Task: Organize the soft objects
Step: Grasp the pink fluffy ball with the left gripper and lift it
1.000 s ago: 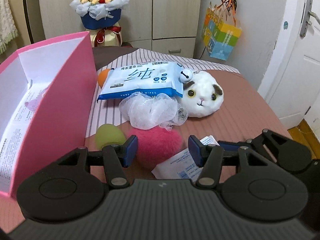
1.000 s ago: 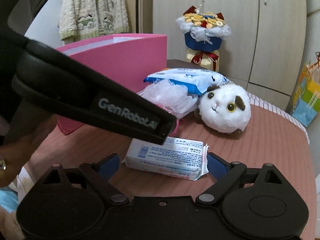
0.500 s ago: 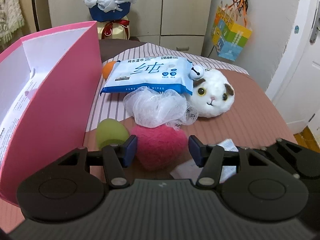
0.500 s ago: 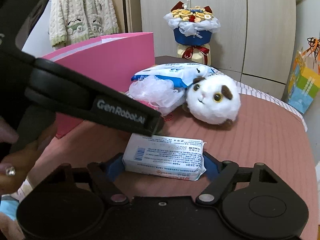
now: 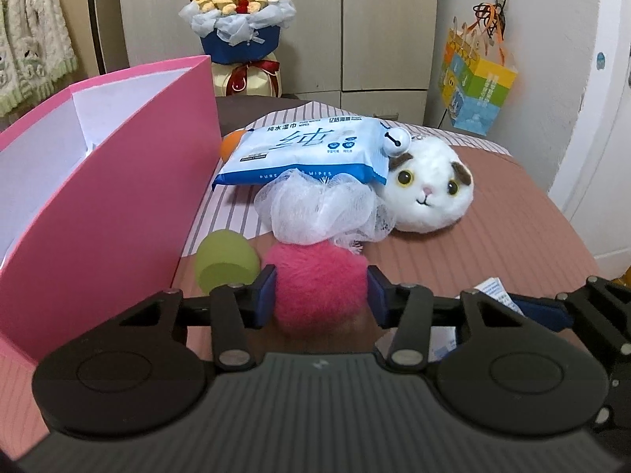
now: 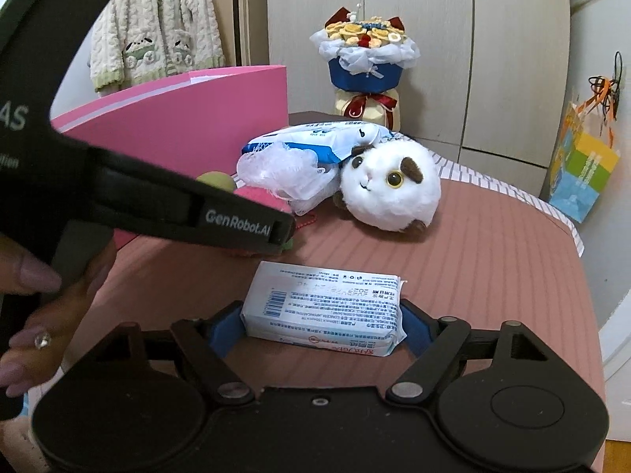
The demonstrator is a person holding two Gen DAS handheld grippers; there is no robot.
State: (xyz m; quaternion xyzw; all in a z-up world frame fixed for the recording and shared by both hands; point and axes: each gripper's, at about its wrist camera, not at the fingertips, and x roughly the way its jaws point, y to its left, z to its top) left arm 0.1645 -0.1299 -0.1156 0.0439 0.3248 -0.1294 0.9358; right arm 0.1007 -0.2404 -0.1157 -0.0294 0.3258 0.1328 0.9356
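The left gripper (image 5: 321,301) pointed downward, and its jaws had just been closing. The blue pads (image 5: 263,300) pressed both sides of the pink ball (image 5: 315,291). A hand (image 6: 43,315) gripped the handle of that gripper, fingers curled around it. The right gripper (image 6: 321,329) also angled down, its jaws wide apart. Its pads (image 6: 223,329) touched the two ends of the tissue pack (image 6: 321,307) that lay between them.

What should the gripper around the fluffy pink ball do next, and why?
Probably lift it toward the pink box. The left gripper has just been closing, and its pads now press both sides of the pink ball, so it looks gripped.
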